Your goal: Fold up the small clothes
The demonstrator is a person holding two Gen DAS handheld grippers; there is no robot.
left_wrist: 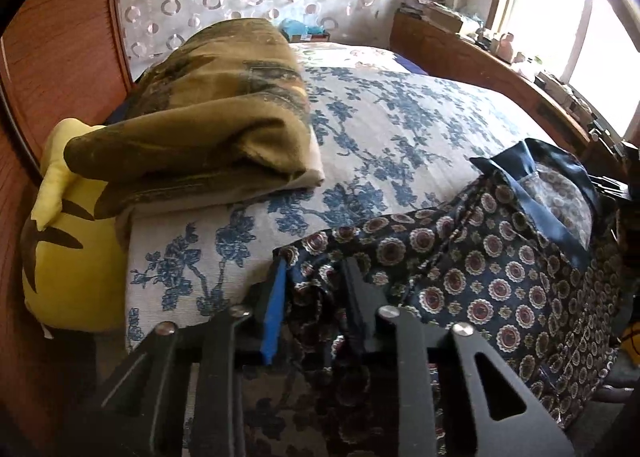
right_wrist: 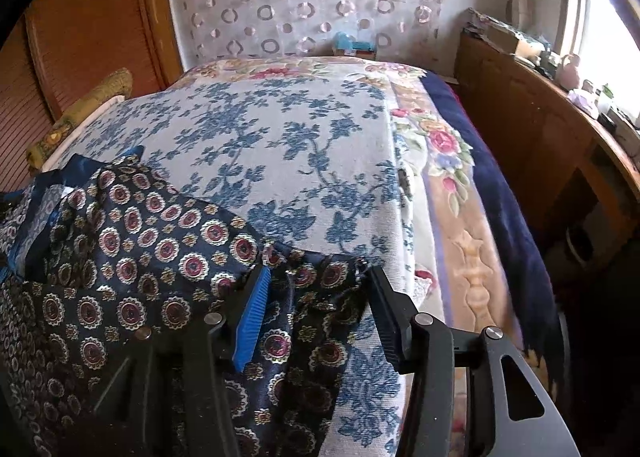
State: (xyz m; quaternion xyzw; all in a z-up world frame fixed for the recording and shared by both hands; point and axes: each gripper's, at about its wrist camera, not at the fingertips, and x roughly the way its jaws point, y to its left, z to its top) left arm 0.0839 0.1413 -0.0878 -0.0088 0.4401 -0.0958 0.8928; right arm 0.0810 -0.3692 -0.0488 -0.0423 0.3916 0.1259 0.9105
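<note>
A small dark navy garment [left_wrist: 480, 257] with red and cream medallions lies at the near edge of a white bedspread with blue flowers [left_wrist: 384, 129]. It also shows in the right wrist view [right_wrist: 160, 249]. My left gripper [left_wrist: 316, 269] has its jaws apart around the garment's left corner; cloth bunches between the fingers. My right gripper [right_wrist: 316, 277] is open, its jaws straddling the garment's right edge. A plain blue lining [left_wrist: 532, 193] shows at the garment's far end.
A folded olive blanket [left_wrist: 208, 129] and a yellow cushion [left_wrist: 60, 241] lie at the bed's left. A wooden cabinet [right_wrist: 532, 129] with clutter stands right, under a window. A floral rug and dark blue cover [right_wrist: 500, 217] run along the bed's right side.
</note>
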